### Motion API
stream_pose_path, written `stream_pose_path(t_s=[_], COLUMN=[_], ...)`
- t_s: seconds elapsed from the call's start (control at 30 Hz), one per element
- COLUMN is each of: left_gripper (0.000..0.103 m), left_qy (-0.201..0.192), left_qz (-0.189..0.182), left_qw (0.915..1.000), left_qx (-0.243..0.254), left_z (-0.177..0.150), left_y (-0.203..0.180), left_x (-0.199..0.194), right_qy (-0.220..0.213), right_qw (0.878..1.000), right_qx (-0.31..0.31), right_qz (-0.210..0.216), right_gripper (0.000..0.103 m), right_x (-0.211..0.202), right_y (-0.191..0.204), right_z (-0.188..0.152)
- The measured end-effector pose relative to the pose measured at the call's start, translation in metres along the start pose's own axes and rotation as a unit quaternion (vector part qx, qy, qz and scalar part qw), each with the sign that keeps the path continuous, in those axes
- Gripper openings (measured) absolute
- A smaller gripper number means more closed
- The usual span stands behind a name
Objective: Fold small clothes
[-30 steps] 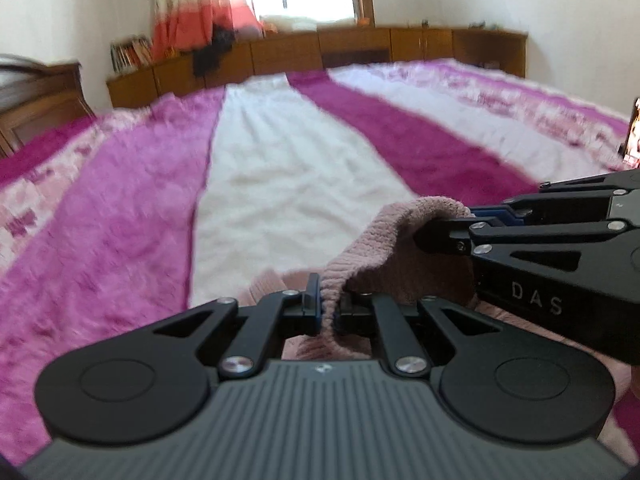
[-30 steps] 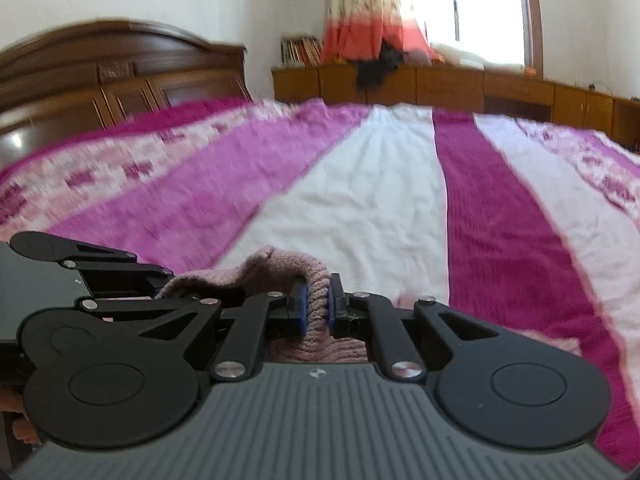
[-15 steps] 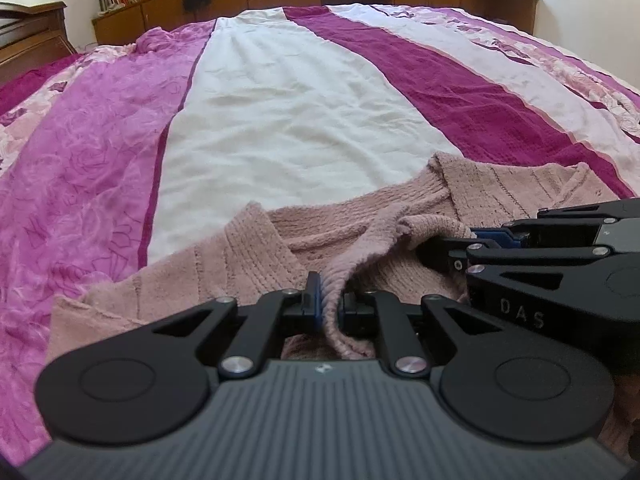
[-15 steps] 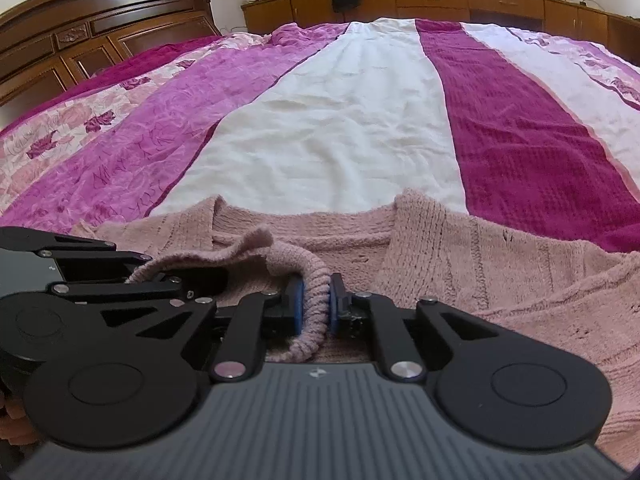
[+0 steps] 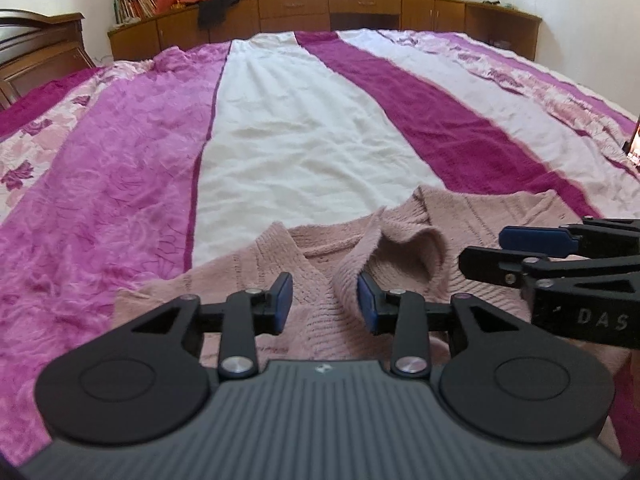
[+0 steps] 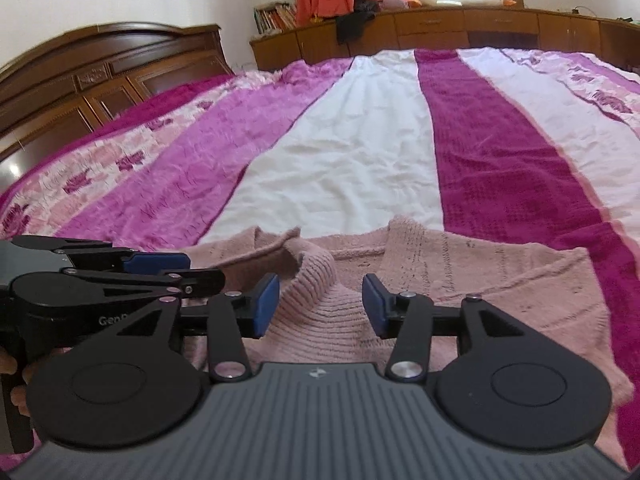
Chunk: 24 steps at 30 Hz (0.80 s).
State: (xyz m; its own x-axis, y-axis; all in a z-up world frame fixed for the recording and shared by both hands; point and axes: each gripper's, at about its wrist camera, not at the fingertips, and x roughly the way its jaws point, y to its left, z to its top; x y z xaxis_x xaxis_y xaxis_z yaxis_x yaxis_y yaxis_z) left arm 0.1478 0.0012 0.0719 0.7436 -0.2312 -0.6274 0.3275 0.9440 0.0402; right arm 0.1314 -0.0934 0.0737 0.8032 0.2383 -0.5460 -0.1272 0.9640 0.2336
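A small pink knitted sweater (image 5: 472, 220) lies on the striped bedspread, with a ribbed fold of it bunched up in the middle. My left gripper (image 5: 325, 302) is open just above the sweater; the ribbed fold rests against its right blue pad and nothing is clamped. In the right wrist view the same sweater (image 6: 480, 264) spreads out ahead, and my right gripper (image 6: 320, 306) stands open over the ribbed fold (image 6: 316, 276). The two grippers sit side by side, each showing at the edge of the other's view.
The bed carries a bedspread (image 5: 288, 128) of pink, white and magenta stripes stretching far ahead. A dark wooden headboard (image 6: 100, 80) is at the left, low wooden cabinets (image 5: 360, 12) along the far wall. A hand (image 6: 16, 380) holds the left gripper.
Both grippers have opened and let go of the sweater's ribbed fold, which now lies slack on the garment. The grippers have drawn back slightly.
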Motion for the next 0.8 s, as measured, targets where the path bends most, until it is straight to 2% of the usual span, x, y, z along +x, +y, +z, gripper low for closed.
stream_pose_path(t_s=[0.3, 0.8], left_gripper=[0.038, 0.038], left_qy=[-0.02, -0.015], left_qz=[0.011, 0.011], left_qw=[0.9997, 0.9997], left_qx=[0.003, -0.014], left_z=[-0.012, -0.045], left_y=[-0.005, -0.004], left_x=[-0.047, -0.09], right_qy=[-0.027, -0.01], right_qw=[1.0, 1.0], right_qx=[0.002, 0.005], right_qz=[-0.001, -0.015], right_gripper=[0.056, 0.056], right_x=[-0.06, -0.11], right_y=[0.003, 0.005], right_z=[-0.01, -0.048])
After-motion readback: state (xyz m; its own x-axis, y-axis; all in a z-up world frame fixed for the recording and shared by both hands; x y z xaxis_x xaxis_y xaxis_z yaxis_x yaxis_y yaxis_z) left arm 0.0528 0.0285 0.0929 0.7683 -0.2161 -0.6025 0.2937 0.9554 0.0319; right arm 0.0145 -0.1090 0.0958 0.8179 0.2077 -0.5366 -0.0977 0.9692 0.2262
